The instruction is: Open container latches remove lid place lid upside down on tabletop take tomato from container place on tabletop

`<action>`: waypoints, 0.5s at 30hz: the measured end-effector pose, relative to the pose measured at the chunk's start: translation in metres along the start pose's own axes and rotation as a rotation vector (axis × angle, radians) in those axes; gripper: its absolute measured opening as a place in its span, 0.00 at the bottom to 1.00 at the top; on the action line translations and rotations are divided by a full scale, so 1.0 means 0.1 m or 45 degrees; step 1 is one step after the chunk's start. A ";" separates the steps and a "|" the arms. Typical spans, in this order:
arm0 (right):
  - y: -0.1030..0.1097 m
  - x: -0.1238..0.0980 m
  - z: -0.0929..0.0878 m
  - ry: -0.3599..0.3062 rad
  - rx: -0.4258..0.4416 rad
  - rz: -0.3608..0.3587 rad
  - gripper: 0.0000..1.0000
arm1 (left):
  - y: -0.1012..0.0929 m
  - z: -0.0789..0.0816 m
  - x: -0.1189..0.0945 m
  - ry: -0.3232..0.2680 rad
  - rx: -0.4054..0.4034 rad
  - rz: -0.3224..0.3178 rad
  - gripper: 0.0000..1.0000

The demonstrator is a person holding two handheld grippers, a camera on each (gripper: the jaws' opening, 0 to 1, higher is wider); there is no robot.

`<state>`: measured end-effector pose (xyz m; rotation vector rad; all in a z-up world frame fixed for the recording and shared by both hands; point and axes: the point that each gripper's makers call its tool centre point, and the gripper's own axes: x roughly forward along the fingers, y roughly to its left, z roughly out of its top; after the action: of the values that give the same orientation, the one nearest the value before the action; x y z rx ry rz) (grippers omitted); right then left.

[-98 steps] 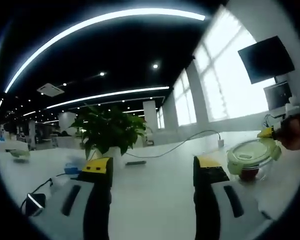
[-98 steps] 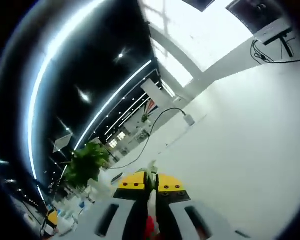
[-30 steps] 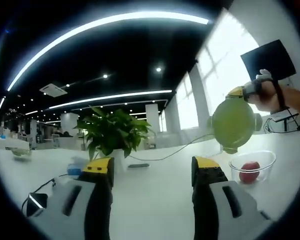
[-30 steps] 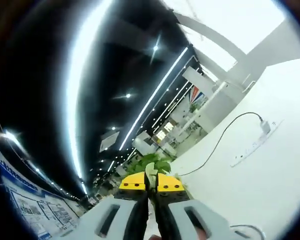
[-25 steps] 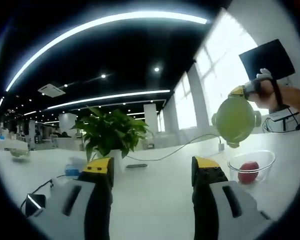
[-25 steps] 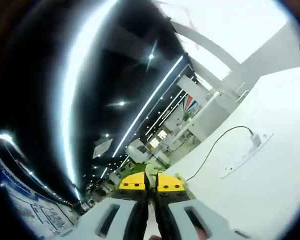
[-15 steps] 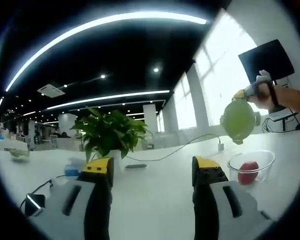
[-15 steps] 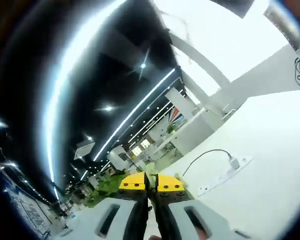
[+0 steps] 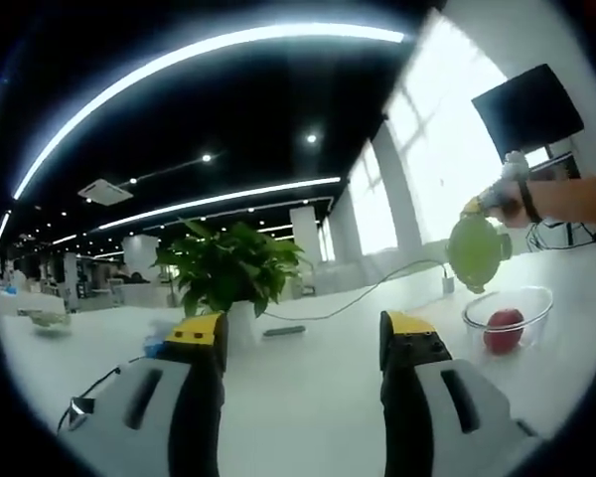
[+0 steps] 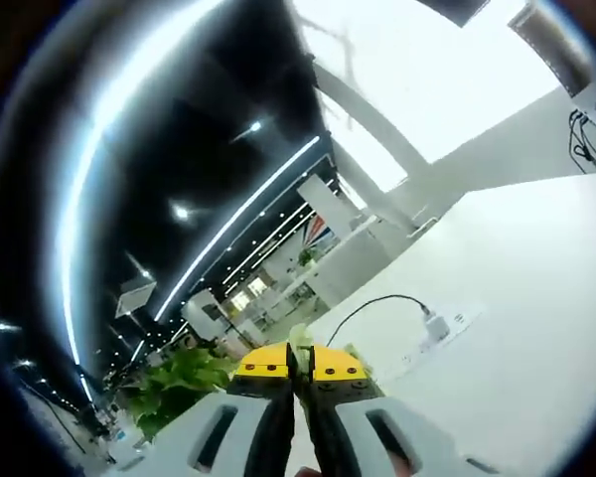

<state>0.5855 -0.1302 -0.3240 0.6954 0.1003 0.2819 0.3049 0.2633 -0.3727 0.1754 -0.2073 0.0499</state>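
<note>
Lid [image 9: 477, 251] is up in the air at the right of the left gripper view, pinched by its edge in the right tool [image 10: 298, 370], whose jaws are clamped on a thin sliver of it. Just below sits the open container [image 9: 508, 316] on the white counter [image 9: 318, 378], tomato [image 9: 504, 329] inside. The left tool [image 9: 303, 343] hangs released at the bottom, jaws wide apart. The risk: such a thin edge grip could let the lid twist or slip free during the flip, dropping onto the container.
</note>
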 end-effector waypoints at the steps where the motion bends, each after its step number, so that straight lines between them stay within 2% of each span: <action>1: -0.03 0.03 -0.02 -0.004 0.002 -0.012 0.00 | 0.02 0.00 -0.01 -0.003 -0.008 0.005 0.59; 6: -0.12 0.14 -0.16 -0.006 -0.072 -0.065 0.00 | 0.09 -0.02 -0.04 -0.003 -0.006 0.021 0.59; 10: -0.20 0.21 -0.22 -0.007 -0.085 -0.112 0.00 | 0.16 -0.05 -0.05 0.001 -0.010 0.037 0.58; 15: -0.11 0.26 -0.27 -0.009 -0.124 -0.117 0.00 | 0.19 -0.06 -0.05 -0.002 -0.016 0.046 0.58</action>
<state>0.6078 -0.1139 -0.3521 0.5933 0.1104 0.1952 0.2997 0.2828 -0.3762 0.1595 -0.2125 0.0842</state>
